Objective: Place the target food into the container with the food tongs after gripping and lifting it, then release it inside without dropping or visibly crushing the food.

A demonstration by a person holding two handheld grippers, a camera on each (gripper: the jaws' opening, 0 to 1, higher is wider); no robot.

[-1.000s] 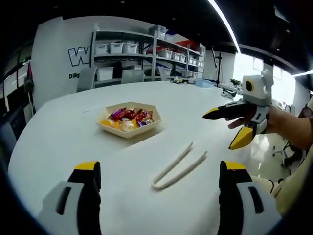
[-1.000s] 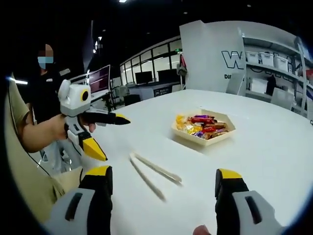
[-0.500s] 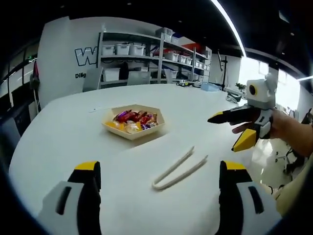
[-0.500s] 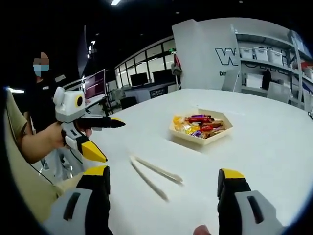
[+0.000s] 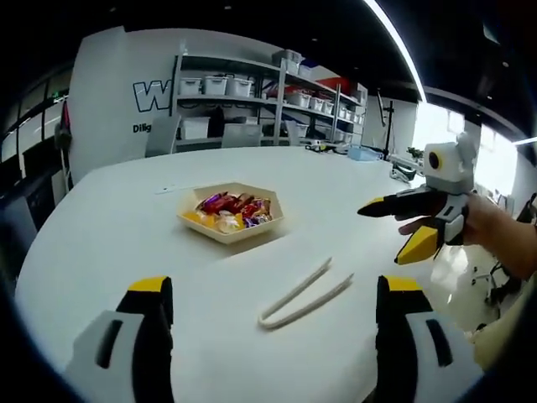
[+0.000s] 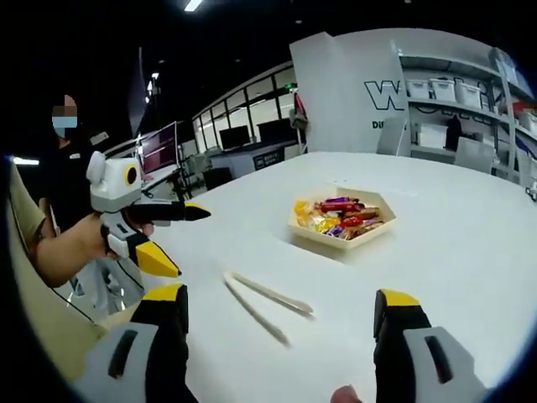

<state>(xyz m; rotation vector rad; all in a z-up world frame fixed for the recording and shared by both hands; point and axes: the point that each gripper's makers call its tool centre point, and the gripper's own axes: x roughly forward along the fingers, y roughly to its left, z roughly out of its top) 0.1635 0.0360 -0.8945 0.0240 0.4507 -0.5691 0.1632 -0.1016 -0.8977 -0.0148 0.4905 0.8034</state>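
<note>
1. The left claw point(image 5: 267, 332) stands wide open with nothing between its jaws; each jaw is a grey, blocky shell capped with a yellow tip.
2. The right claw point(image 6: 281, 332) is likewise spread wide and empty, of the same grey and yellow build.
3. In the left gripper view the right claw shows off to the right, its pointed yellow-and-black jaws parted, held in a hand point(image 5: 482, 231) above the worktop edge.
4. The food tongs point(image 5: 304, 292) lie flat on the smooth white worktop point(image 5: 109, 227), just ahead of the left claw, between its jaws: a thin, pale V-shaped strip, its arms slightly apart.
5. In the right gripper view the tongs lie just ahead of that claw, nearer its left jaw.
6. Beyond the tongs sits a shallow, six-sided, cream-coloured tray point(image 5: 231, 233) holding shiny wrapped candies point(image 5: 228, 208) in red, purple, orange and yellow.
7. Metal shelving point(image 5: 252, 105) with white bins stands far behind.
</note>
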